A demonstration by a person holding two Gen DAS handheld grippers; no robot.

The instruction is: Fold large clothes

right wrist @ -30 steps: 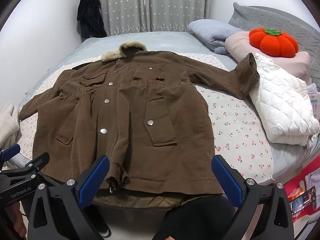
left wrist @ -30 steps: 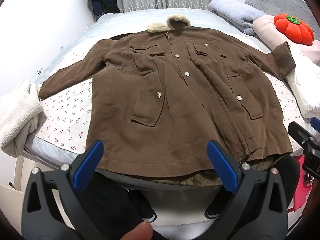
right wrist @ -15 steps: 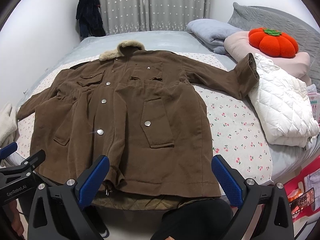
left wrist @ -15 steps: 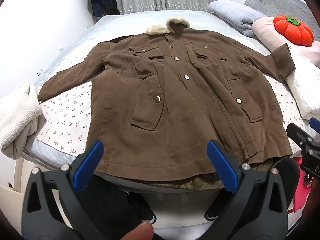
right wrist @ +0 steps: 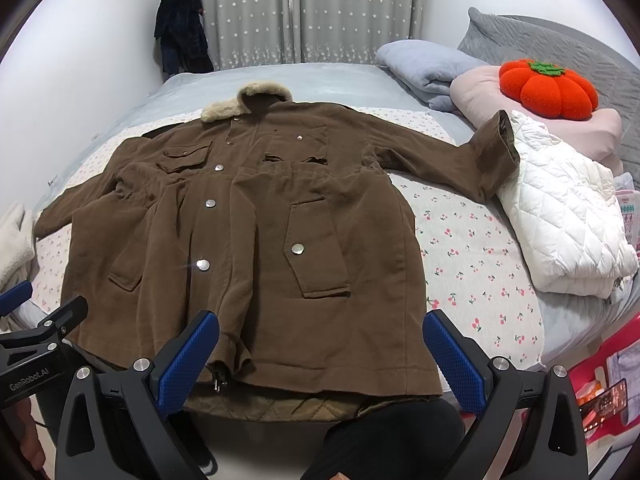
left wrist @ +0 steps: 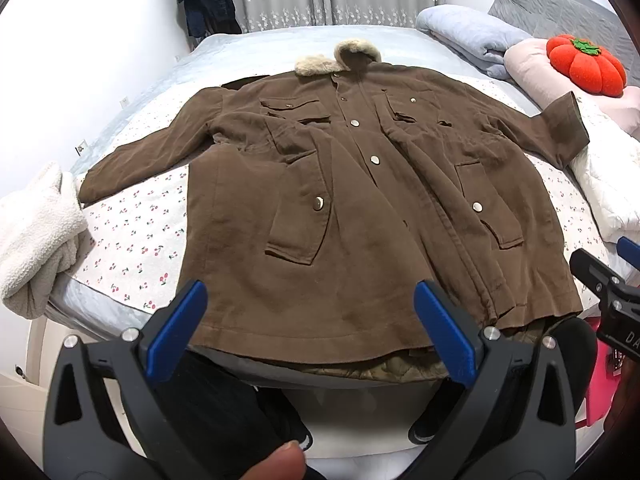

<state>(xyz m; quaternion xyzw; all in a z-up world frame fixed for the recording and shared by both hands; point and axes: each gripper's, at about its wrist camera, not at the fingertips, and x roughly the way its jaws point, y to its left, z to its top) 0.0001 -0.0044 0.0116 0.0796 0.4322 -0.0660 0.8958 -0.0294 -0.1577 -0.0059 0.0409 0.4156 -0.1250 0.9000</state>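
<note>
Across the cherry-print bed the brown fur-collared coat is laid flat, nothing folded yet; left tool and right tool are held wide open, empty, at 6 o'clock.

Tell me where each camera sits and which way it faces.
Left wrist: on the left gripper at the bed's foot, facing the brown coat; a fingertip and the right gripper show.
Right wrist: on the right gripper, further right, facing the same coat; the left gripper shows.
Shared: coat, pumpkin cushion, white quilted jacket.
</note>
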